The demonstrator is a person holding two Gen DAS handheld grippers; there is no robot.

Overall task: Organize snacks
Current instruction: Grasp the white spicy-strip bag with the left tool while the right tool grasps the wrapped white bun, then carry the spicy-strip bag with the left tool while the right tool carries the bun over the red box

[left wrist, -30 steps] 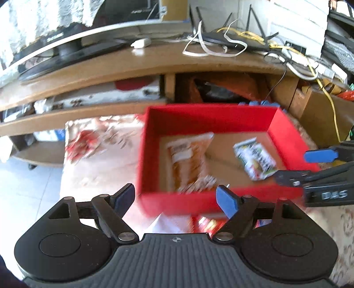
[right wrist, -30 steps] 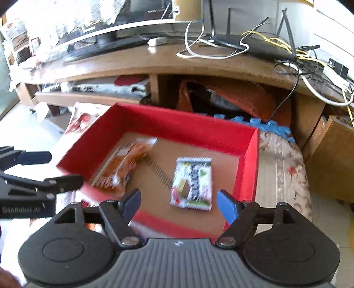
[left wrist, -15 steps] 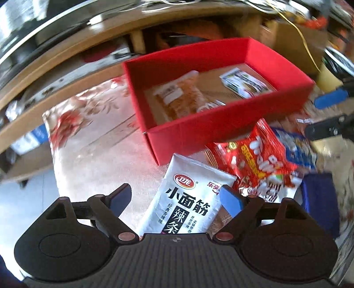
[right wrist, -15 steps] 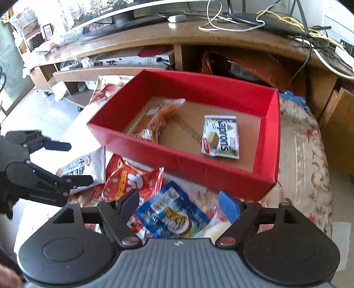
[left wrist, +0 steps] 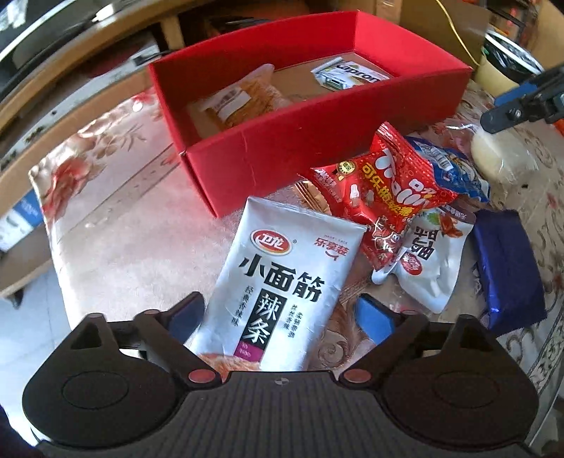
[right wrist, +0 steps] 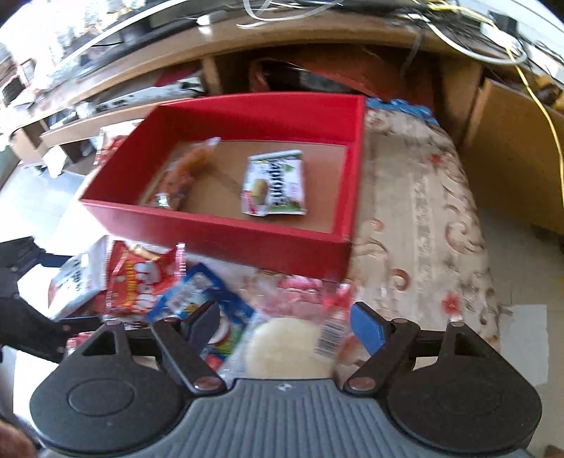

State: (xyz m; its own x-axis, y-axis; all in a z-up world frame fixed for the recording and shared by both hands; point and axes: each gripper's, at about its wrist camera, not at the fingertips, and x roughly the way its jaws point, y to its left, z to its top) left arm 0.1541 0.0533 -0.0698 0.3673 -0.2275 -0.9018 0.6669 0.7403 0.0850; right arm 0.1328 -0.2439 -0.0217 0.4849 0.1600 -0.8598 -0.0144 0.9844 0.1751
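A red box holds an orange snack pack and a green-white wafer pack. In front of it lie loose snacks: a white spicy-strip bag, a red bag, a blue bag, a small white pack, a navy pack and a round pale cake in clear wrap. My left gripper is open around the white bag's lower end. My right gripper is open over the round cake.
The box and snacks lie on a floral cloth over a low table. A wooden desk with cables and a monitor stands behind. Cardboard boxes stand at the right. White floor lies to the left.
Both grippers have pulled back from over the box and dropped toward the loose snacks in front of it. The left now straddles the white bag, the right the round cake.
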